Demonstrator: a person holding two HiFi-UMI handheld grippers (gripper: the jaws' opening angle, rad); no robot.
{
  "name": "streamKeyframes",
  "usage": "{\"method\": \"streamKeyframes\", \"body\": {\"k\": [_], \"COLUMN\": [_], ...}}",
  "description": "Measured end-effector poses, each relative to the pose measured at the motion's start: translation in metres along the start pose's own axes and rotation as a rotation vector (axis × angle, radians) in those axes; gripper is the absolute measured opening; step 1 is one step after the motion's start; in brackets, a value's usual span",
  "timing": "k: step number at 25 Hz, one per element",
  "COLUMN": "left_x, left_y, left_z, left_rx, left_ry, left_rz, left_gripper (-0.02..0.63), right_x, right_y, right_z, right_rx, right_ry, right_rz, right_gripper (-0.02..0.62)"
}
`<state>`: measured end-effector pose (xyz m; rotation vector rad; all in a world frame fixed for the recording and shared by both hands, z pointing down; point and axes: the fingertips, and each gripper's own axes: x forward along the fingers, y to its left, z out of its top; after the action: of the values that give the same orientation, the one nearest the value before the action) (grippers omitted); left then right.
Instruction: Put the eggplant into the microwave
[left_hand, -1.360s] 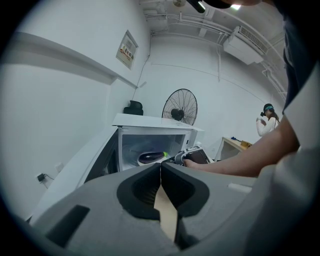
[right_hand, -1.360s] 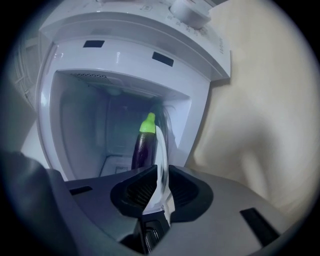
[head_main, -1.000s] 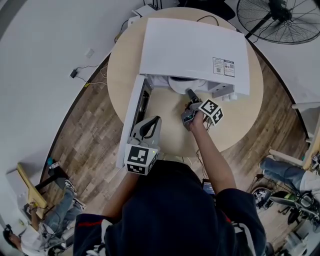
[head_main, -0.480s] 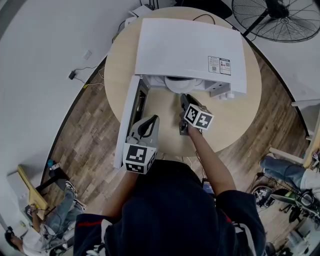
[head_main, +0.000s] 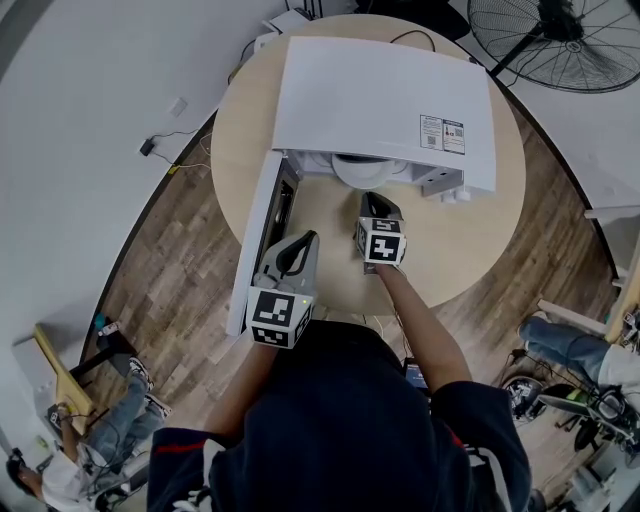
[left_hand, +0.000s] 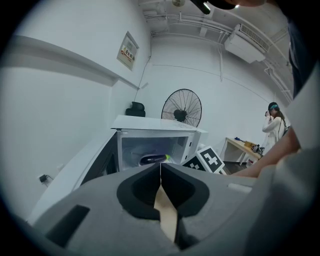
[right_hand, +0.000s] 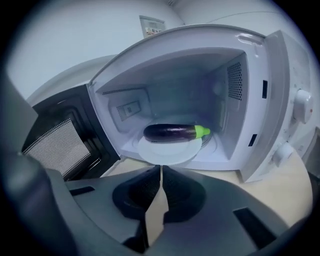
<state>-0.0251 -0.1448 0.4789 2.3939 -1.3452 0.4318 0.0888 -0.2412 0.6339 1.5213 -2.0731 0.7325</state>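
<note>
Eggplant (right_hand: 172, 132) sat inside the open microwave (head_main: 385, 100).
Left hand-held gripper (left_hand: 160, 167) and right hand-held gripper (right_hand: 161, 170) were pressed together, empty; placement judged done.

The microwave (head_main: 385, 100) is white, its door (right_hand: 55, 145) black with dotted mesh. The eggplant (right_hand: 172, 132) is dark purple, green-capped, on a white plate (right_hand: 165, 152). The table (head_main: 470, 250) is pale tan and the floor (head_main: 180, 260) brown wood-grain. The left gripper (left_hand: 160, 167) and right gripper (right_hand: 161, 170) are grey, with black-and-white markers (head_main: 279, 312).
</note>
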Motion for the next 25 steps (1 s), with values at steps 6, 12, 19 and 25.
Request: {"method": "streamKeyframes", "body": {"k": [6, 12, 19, 25], "left_x": [0.000, 0.001, 0.004, 0.008], "left_y": [0.003, 0.008, 0.011, 0.011], "left_z": [-0.003, -0.003, -0.002, -0.003], "left_rx": [-0.003, -0.006, -0.013, -0.014], "left_ry": [0.008, 0.009, 0.011, 0.016], "left_rz": [0.005, 0.006, 0.003, 0.002], "left_gripper": [0.018, 0.018, 0.018, 0.018], "right_x": [0.007, 0.012, 0.022, 0.032], "right_y": [0.001, 0.001, 0.001, -0.002], "right_z": [-0.002, 0.003, 0.010, 0.017], "right_rx": [-0.057, -0.083, -0.099, -0.105], "right_ry": [0.020, 0.024, 0.029, 0.033], "right_rz": [-0.016, -0.031, -0.030, -0.024], "right_gripper": [0.015, 0.012, 0.012, 0.012]}}
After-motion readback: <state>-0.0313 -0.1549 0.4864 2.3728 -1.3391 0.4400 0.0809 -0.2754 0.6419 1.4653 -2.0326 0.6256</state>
